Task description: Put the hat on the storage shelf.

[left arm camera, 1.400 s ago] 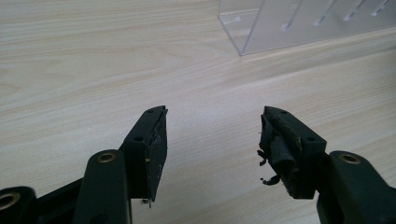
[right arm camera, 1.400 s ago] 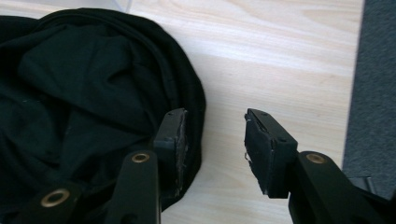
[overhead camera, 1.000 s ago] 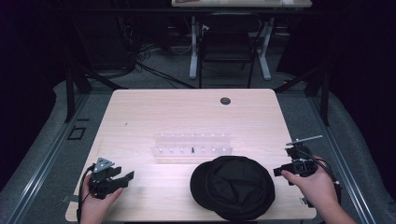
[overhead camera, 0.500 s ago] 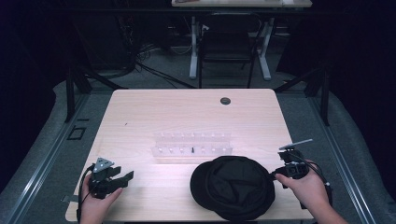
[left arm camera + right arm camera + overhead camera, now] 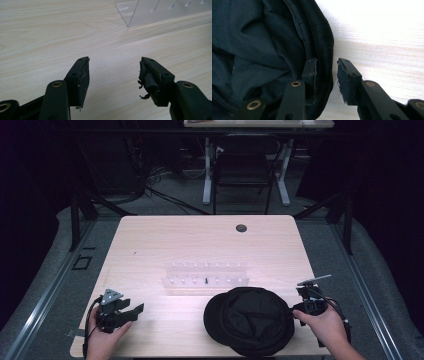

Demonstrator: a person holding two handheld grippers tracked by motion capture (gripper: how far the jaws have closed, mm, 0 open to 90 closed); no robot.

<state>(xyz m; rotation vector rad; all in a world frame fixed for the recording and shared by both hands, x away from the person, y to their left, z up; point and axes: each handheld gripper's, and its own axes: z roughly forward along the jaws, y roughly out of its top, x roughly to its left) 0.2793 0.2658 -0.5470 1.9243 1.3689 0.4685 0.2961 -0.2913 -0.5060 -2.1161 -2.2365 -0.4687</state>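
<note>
A black cap (image 5: 249, 320) lies upside down near the table's front edge, right of centre. My right gripper (image 5: 298, 308) is at the cap's right rim, held by a hand. In the right gripper view its jaws (image 5: 327, 62) straddle the rim of the cap (image 5: 262, 50), one inside the cap and one outside over the wood. They have just been closing, and a thin gap still shows beside the outer pad. My left gripper (image 5: 136, 310) rests at the front left, open; in its own view the left gripper (image 5: 115, 61) has bare wood between the jaws.
A clear acrylic rack (image 5: 205, 275) stands mid-table just behind the cap, and the rack's corner (image 5: 162, 10) lies ahead of the left jaws. A black grommet (image 5: 241, 228) sits in the wooden table (image 5: 200, 240) near its far edge. A chair and desk legs stand beyond.
My right gripper has come down and left onto the cap's right rim, and its jaws have narrowed around it. The left gripper and the cap have stayed put.
</note>
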